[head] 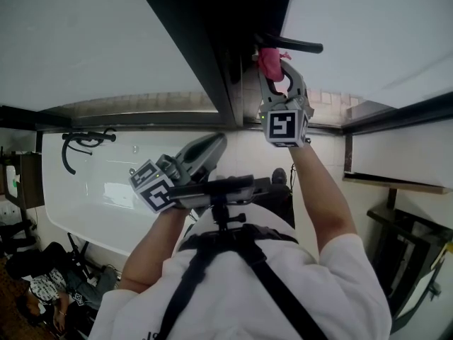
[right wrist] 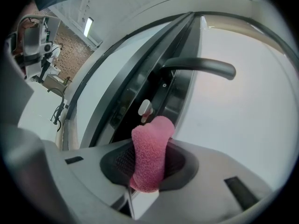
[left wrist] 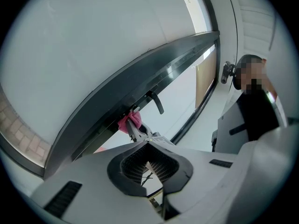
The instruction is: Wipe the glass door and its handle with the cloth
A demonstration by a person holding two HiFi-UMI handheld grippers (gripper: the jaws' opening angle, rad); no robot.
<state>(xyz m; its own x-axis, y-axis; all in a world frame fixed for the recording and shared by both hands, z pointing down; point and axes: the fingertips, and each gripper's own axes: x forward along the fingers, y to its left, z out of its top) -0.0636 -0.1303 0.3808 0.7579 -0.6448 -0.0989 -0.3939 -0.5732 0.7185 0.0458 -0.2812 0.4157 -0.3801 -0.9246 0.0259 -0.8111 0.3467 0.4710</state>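
One cloth (right wrist: 148, 157) tight in right tool (head: 274, 68), frame edge (right wrist: 117, 94) beside handle (right wrist: 201, 67) (left tool (left wrist: 148, 164) closed)

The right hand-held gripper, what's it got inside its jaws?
A pink cloth, pinched in the jaws of the right hand-held gripper, its top poking out toward the black door handle. The jaws cover its sides, so how much is folded inside cannot be seen.

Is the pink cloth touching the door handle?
Apart. The right gripper view shows a clear gap between the cloth and the handle above it.
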